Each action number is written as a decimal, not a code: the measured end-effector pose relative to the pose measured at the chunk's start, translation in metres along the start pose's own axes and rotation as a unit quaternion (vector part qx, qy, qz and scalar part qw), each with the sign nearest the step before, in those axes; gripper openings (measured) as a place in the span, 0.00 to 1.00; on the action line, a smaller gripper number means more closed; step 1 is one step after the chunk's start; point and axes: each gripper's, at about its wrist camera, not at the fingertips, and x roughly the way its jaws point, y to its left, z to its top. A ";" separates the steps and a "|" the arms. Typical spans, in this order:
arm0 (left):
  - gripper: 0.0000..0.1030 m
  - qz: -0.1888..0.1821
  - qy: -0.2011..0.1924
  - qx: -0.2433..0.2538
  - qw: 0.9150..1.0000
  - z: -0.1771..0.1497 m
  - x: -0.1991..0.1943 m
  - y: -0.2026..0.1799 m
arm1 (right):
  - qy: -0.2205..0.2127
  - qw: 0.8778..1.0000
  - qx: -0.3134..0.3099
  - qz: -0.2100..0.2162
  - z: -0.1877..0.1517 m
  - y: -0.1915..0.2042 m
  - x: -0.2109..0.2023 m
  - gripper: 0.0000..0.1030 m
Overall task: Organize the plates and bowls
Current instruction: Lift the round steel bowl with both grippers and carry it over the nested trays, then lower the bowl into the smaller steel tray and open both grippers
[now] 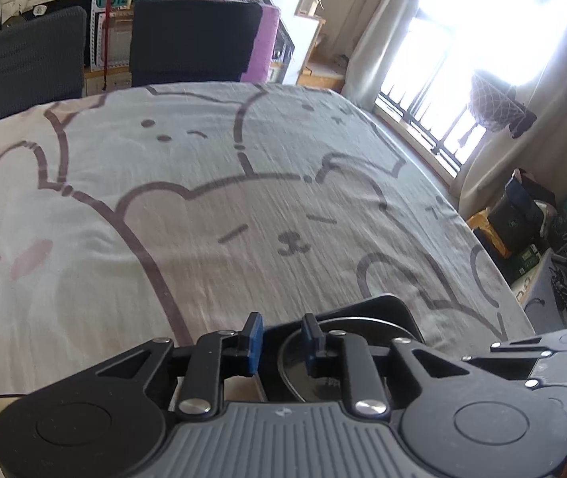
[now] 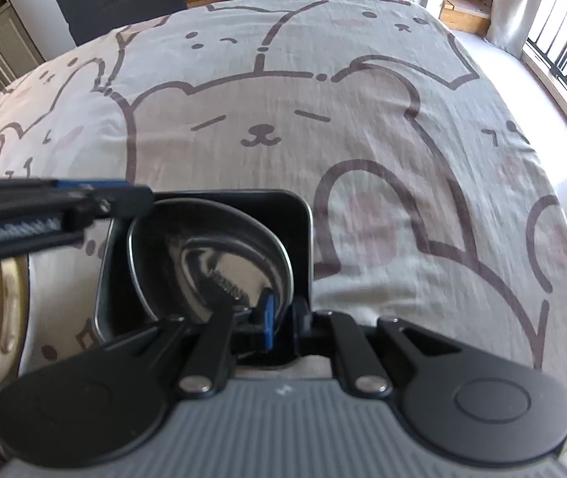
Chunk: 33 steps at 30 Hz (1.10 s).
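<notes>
Right gripper (image 2: 281, 324), blue pads pinching the near rim of a round stainless-steel bowl (image 2: 211, 263); bowl sits tilted inside a black square-cornered tray (image 2: 307, 215) on the worktop (image 2: 363, 99), covered w/ a bear-print cloth. Left gripper (image 1: 283, 336), jaws slightly spread, at the far side of the bowl, nothing clamped. Bowl: prob. light, stiff, slick; thin rim is the best hold, likely to slip or swing. Count: 1 steel bowl, 1 black tray, 1 cream ceramic dish (image 2: 0, 318) at left, 2 grippers.
</notes>
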 end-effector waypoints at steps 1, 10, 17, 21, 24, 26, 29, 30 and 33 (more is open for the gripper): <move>0.23 0.001 0.001 -0.004 1.000 0.000 -0.001 0.002 | 0.001 1.000 0.001 0.000 0.000 0.000 0.001 0.11; 0.46 0.004 0.024 0.016 1.000 -0.010 -0.011 0.006 | 0.008 1.000 0.003 -0.003 0.001 0.003 0.002 0.15; 0.51 -0.001 0.029 0.044 0.999 -0.017 -0.020 0.001 | -0.029 0.999 0.016 0.037 0.004 -0.005 -0.022 0.30; 0.50 0.003 0.034 0.058 0.998 -0.021 -0.022 0.001 | -0.055 0.997 0.035 0.030 0.010 -0.017 -0.028 0.30; 0.50 0.011 0.041 0.068 0.997 -0.024 -0.020 0.001 | -0.056 0.998 0.041 0.008 0.017 -0.023 -0.022 0.30; 0.50 0.017 0.048 0.076 0.996 -0.026 -0.018 0.001 | -0.053 0.998 0.036 -0.004 0.021 -0.025 -0.015 0.30; 0.50 0.028 0.058 0.100 0.993 -0.029 -0.014 -0.003 | -0.046 0.998 0.032 -0.008 0.025 -0.024 -0.007 0.30; 0.50 0.032 0.061 0.107 0.992 -0.030 -0.013 -0.004 | -0.044 0.998 0.032 -0.010 0.026 -0.024 -0.005 0.30; 0.50 0.039 0.066 0.118 0.990 -0.032 -0.009 -0.005 | -0.035 0.999 0.022 -0.017 0.029 -0.020 0.001 0.31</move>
